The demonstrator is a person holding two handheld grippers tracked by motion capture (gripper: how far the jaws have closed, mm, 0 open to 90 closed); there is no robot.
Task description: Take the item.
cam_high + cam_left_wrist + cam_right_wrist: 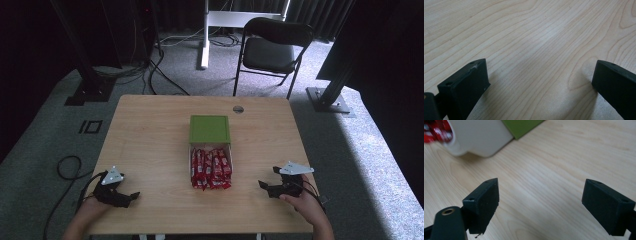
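Near edge first: L gripper point(131, 196) sits low on the table point(150, 130) at the person's left, jaws spread wide w/ bare wood between them, nothing held. The left gripper view has both black jaws standing far apart over plain wood grain. R gripper point(262, 185) mirrors it at the person's right, also spread wide & empty; its jaws point inward toward the box.

Mid-table: a white box point(210, 165), open, packed w/ red snack packets point(210, 169) in about 3 rows, some spilling slightly over the near edge. In the right gripper view the box's white wall point(477, 138) sits ahead-left of the jaws, red packets point(436, 131) blurred at the corner. Just behind the box, touching or nearly so, lies the green lid point(210, 129), flat; can't tell if it's hinged.

Far: small grey grommet point(238, 109) near the back edge, then a black chair point(272, 50) on the carpet.

Judgement: work looks like closing up or unloading the box, both grippers at rest, well apart from it. To do it well: bring both in level, approx. symmetric, keep jaws wide till they straddle the target, grip the lid by an edge, not flat, & steady the box wall w/ the other so it doesn't skid. Packets over the rim could snag the lid, so tuck them 1st.
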